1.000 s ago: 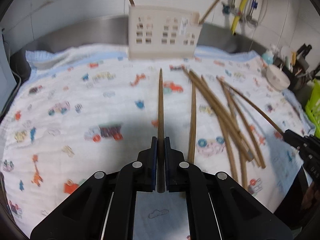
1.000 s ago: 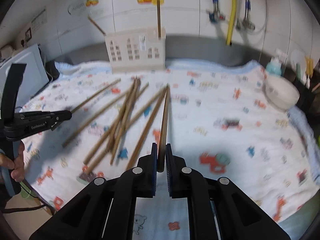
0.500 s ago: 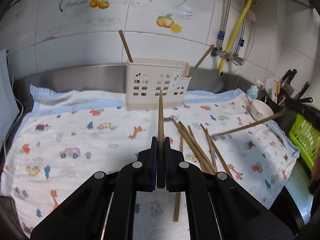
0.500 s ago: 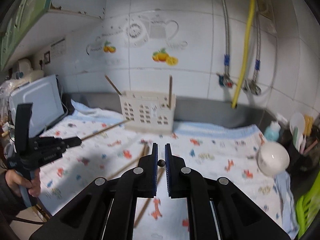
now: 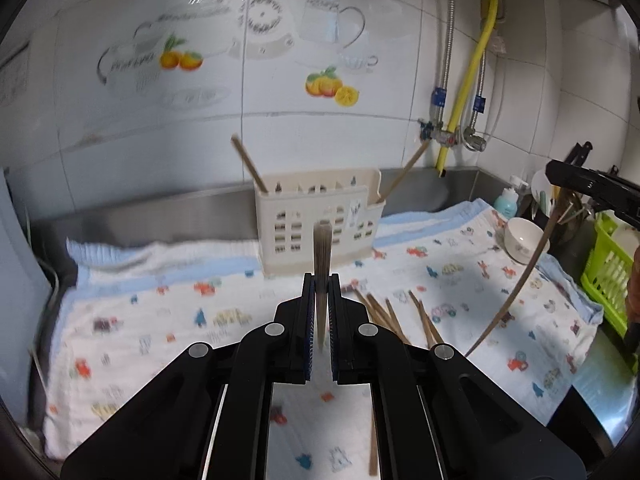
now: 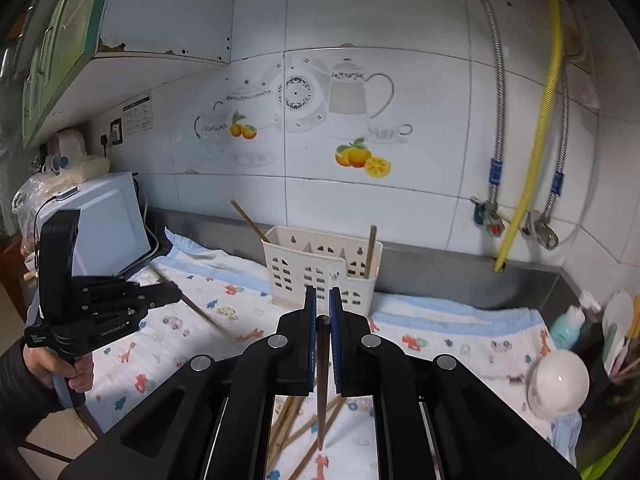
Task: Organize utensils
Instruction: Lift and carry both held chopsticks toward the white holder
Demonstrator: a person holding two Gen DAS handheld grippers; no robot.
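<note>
Chopsticks are the job: two already stand in the cream holder (image 5: 320, 216), one leaning out at its left end (image 5: 250, 164), one at its right end (image 5: 400, 174). Holder sits at the back of the desk on the printed cloth (image 5: 160, 320), against the steel backsplash.

Left gripper (image 5: 321, 312): jaws clenched on one chopstick (image 5: 321, 264), which points forward toward the holder, raised off the cloth and somewhat blurred.

Middle of the cloth: a loose pile of chopsticks (image 5: 392, 316) lies flat, just right of the left gripper, well short of the holder. Count is unclear, since the gripper bodies hide part of it; roughly half a dozen or more.

Right gripper (image 6: 322, 320): jaws clenched on another chopstick (image 6: 321, 400), end-on between the pads, its long end hanging down over the pile. In the left view it shows as a long curved stick at far right.

White bowl (image 5: 524, 240) and green basket (image 5: 608, 272) at the right edge, not involved.

Progress, judged: early. Two stowed, two in hand and not yet at the holder, most left on the cloth.
</note>
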